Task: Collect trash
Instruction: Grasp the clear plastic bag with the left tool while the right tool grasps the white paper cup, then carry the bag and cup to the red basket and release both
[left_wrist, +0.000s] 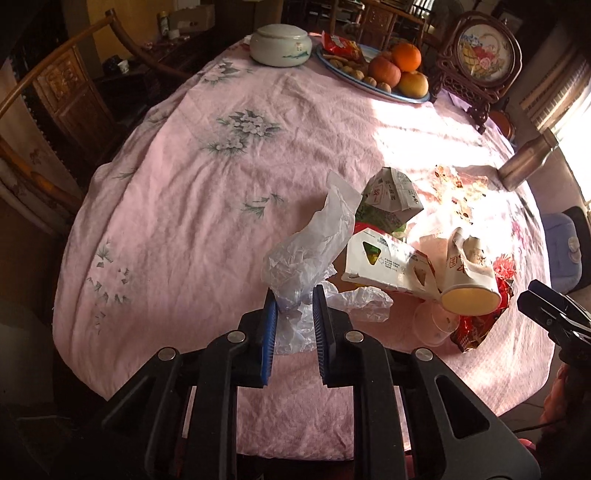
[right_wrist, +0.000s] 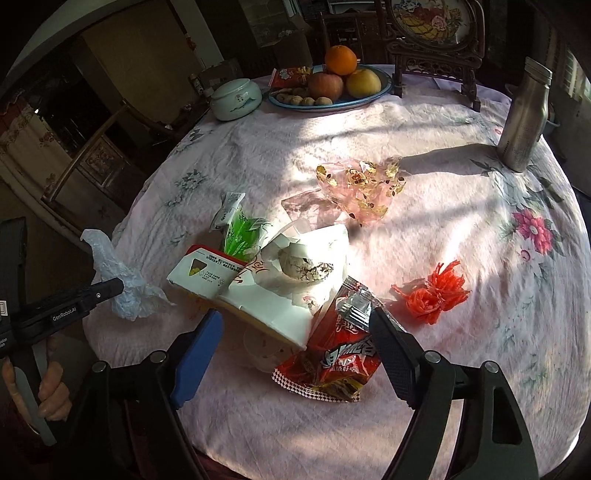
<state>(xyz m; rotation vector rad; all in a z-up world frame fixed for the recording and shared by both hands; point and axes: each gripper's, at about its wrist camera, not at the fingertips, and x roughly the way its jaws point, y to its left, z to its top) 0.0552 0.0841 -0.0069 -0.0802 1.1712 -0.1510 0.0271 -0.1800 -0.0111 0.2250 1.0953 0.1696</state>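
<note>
Left gripper (left_wrist: 294, 317) clamped on crumpled translucent white plastic bag (left_wrist: 314, 236), blue pads pinching its lower neck; rest of bag standing up and leaning forward-right, tail spilling on pink floral tablecloth (left_wrist: 192, 177). Bag lifted at left edge of trash heap, also seen in right wrist view (right_wrist: 122, 284).

Right gripper (right_wrist: 295, 325) spread wide, holding nothing, hovering at near edge of heap. Between and just ahead of its fingers: red foil snack wrapper (right_wrist: 332, 362), long axis running roughly forward, silver torn end pointing away. Touching wrapper on left: flattened white carton with red edge (right_wrist: 236, 288), crushed white paper cup (right_wrist: 306, 258) on top, clear plastic cup (right_wrist: 262, 350) under carton edge.

Farther out: green-and-white crushed carton (right_wrist: 240, 229), pink gold-printed cellophane (right_wrist: 362, 188), orange-red shredded plastic tuft (right_wrist: 432, 291) off to right, apart from heap.

Likely next: right gripper nearer, dropping straight onto red wrapper, closing across its short width.
</note>
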